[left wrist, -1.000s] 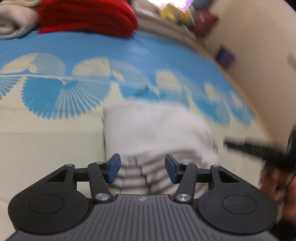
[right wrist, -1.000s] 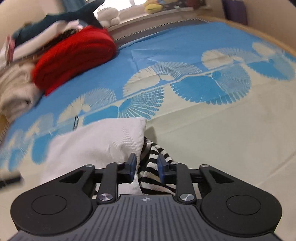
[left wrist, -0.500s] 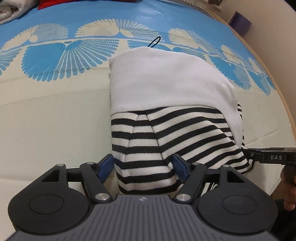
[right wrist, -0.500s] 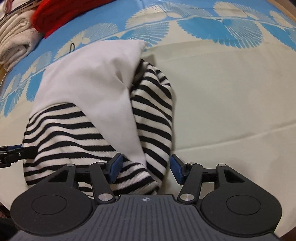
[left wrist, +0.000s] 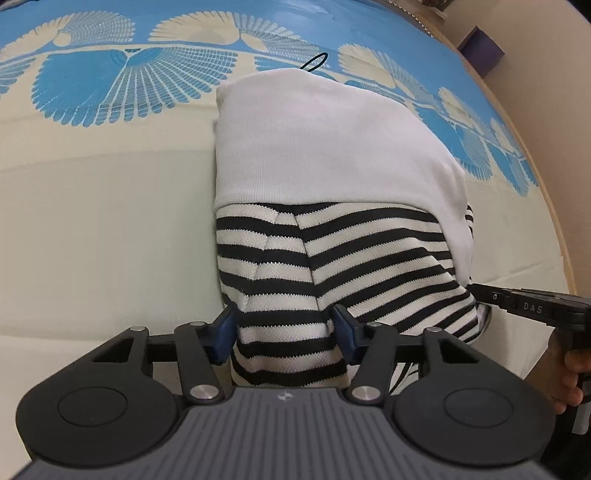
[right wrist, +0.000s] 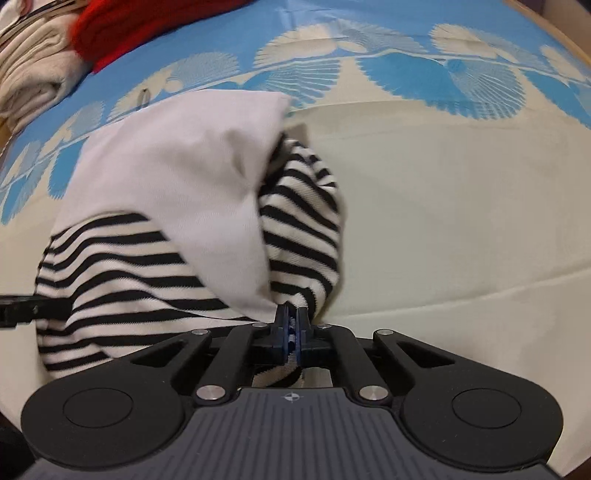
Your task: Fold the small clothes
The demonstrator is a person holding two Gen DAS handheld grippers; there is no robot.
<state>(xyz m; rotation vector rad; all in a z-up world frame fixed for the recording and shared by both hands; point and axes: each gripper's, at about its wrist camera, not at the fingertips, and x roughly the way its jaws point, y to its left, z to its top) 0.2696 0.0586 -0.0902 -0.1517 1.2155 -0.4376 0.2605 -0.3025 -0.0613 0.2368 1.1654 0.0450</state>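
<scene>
- On the bed (left wrist: 92, 229), over a cream sheet with blue fan patterns, we see a black-and-white striped garment (left wrist: 332, 266) lying folded, with a white garment (left wrist: 325, 147) spread across its far half.
- Our left tongs (left wrist: 284, 332) straddle the near hem of the striped garment; the blue pads stand on either side of a fold of it, the jaws are closing, and we cannot tell whether the pads press the cloth.
- Our right tongs (right wrist: 291, 325) are clamped together on the striped garment's near right corner, a strip of cloth showing between the pads.
- From the left wrist view, the right tongs enter from the right at the garment's edge, with a hand (left wrist: 565, 373) behind them.
- Beyond, at the bed's far left in the right wrist view, a red knit (right wrist: 122, 26) and a beige folded cloth (right wrist: 33, 77) are stacked.
</scene>
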